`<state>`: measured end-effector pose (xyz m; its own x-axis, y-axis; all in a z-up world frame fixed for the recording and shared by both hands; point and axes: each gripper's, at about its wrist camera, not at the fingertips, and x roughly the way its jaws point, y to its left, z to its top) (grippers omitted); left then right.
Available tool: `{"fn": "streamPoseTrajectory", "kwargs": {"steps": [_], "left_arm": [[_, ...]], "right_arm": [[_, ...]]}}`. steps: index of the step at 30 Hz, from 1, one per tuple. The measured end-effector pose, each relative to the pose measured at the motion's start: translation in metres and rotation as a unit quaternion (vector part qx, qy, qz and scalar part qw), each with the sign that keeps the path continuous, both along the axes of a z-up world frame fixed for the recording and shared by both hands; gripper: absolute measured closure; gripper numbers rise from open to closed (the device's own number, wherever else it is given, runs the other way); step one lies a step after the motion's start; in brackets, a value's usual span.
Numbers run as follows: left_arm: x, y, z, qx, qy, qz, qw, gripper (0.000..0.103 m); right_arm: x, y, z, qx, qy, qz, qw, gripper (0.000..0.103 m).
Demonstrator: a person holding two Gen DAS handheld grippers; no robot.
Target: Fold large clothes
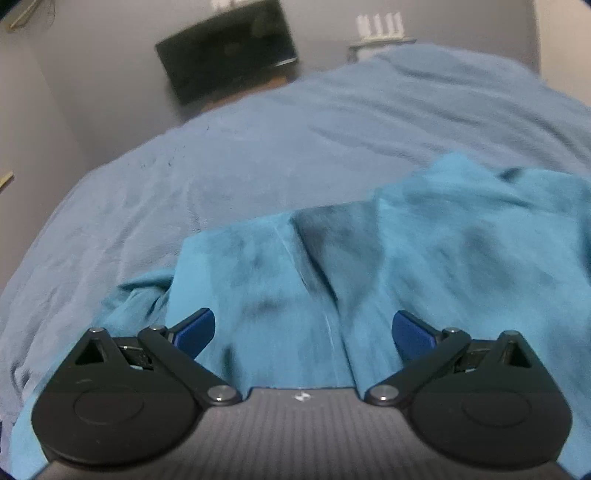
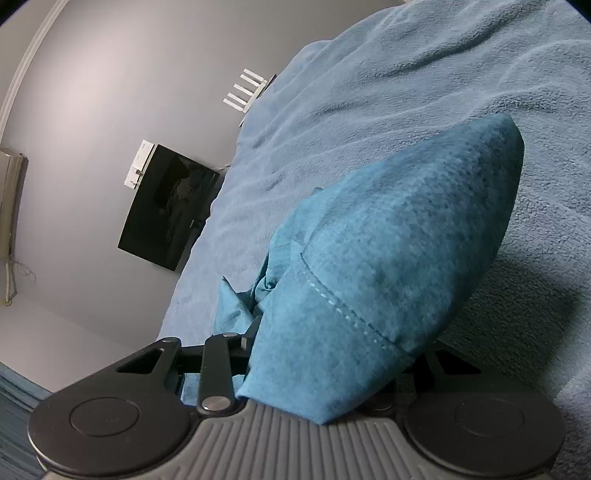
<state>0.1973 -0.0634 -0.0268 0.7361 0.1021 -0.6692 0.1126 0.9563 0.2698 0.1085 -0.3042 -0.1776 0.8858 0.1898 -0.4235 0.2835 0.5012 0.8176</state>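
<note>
A teal garment lies rumpled on a bed covered by a grey-blue blanket. My left gripper is open just above the garment, its blue fingertips spread wide with nothing between them. In the right wrist view a fold of the same teal garment, with a stitched hem, drapes over my right gripper and hides its fingers. The cloth rises up from the jaws, so the gripper appears shut on it.
The blanket covers the whole bed. A dark wall-mounted screen hangs on the grey wall beyond the bed; it also shows in the right wrist view. A white router with antennas stands on a shelf.
</note>
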Motion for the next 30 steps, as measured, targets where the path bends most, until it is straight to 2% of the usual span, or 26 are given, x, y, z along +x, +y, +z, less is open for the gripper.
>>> {"fn": "streamPoseTrajectory", "kwargs": {"steps": [2, 5, 6, 8, 9, 10, 14, 17, 19, 21, 23, 24, 25, 26, 27, 30], "left_arm": [[-0.031, -0.001, -0.001, 0.002, 0.006, -0.026, 0.9996, 0.000], [-0.052, -0.006, -0.031, 0.057, 0.051, -0.044, 0.9961, 0.000], [-0.053, -0.005, -0.039, 0.058, 0.058, -0.044, 0.9957, 0.000], [-0.054, 0.004, -0.044, 0.023, 0.061, -0.023, 0.9976, 0.000], [-0.053, 0.008, -0.044, 0.006, 0.063, -0.014, 0.9979, 0.000], [-0.054, 0.012, -0.045, -0.004, 0.062, -0.010, 0.9980, 0.000], [-0.064, 0.024, -0.049, -0.019, 0.051, -0.008, 0.9985, 0.000], [-0.063, 0.030, -0.053, -0.030, 0.053, -0.007, 0.9981, 0.000], [-0.065, 0.031, -0.052, -0.040, 0.056, -0.007, 0.9976, 0.000], [-0.061, 0.038, -0.047, -0.060, 0.058, -0.006, 0.9965, 0.000], [-0.064, 0.056, -0.031, -0.101, 0.057, 0.004, 0.9932, 0.001], [-0.068, 0.074, -0.017, -0.140, 0.046, 0.016, 0.9889, 0.001], [-0.073, 0.089, -0.003, -0.177, 0.035, 0.028, 0.9832, 0.001], [-0.079, 0.113, 0.012, -0.229, 0.024, 0.047, 0.9721, 0.001], [-0.084, 0.139, 0.026, -0.278, 0.014, 0.068, 0.9581, 0.001], [-0.105, 0.214, 0.054, -0.418, -0.009, 0.107, 0.9023, 0.001]], "right_arm": [[-0.001, 0.001, 0.000, 0.000, -0.001, -0.001, 1.000, 0.061], [-0.004, 0.002, 0.002, -0.002, -0.005, -0.001, 1.000, 0.061], [-0.005, 0.003, 0.003, -0.005, -0.007, -0.002, 1.000, 0.061], [-0.011, 0.005, 0.006, -0.010, -0.013, -0.002, 1.000, 0.066], [-0.014, 0.008, 0.010, -0.022, -0.017, 0.000, 1.000, 0.073], [-0.017, 0.011, 0.015, -0.038, -0.022, 0.004, 0.999, 0.081], [-0.029, 0.034, 0.045, -0.129, -0.064, 0.042, 0.989, 0.089], [-0.042, 0.067, 0.075, -0.211, -0.113, 0.086, 0.967, 0.092], [-0.051, 0.098, 0.094, -0.266, -0.147, 0.127, 0.944, 0.093], [-0.060, 0.133, 0.111, -0.315, -0.178, 0.170, 0.916, 0.093], [-0.068, 0.167, 0.123, -0.364, -0.200, 0.209, 0.885, 0.093], [-0.071, 0.185, 0.129, -0.384, -0.209, 0.229, 0.870, 0.093], [-0.073, 0.195, 0.132, -0.393, -0.214, 0.242, 0.861, 0.093], [-0.074, 0.208, 0.134, -0.403, -0.216, 0.256, 0.852, 0.093], [-0.074, 0.222, 0.135, -0.417, -0.215, 0.270, 0.841, 0.093], [-0.070, 0.258, 0.130, -0.450, -0.206, 0.299, 0.816, 0.093]]}}
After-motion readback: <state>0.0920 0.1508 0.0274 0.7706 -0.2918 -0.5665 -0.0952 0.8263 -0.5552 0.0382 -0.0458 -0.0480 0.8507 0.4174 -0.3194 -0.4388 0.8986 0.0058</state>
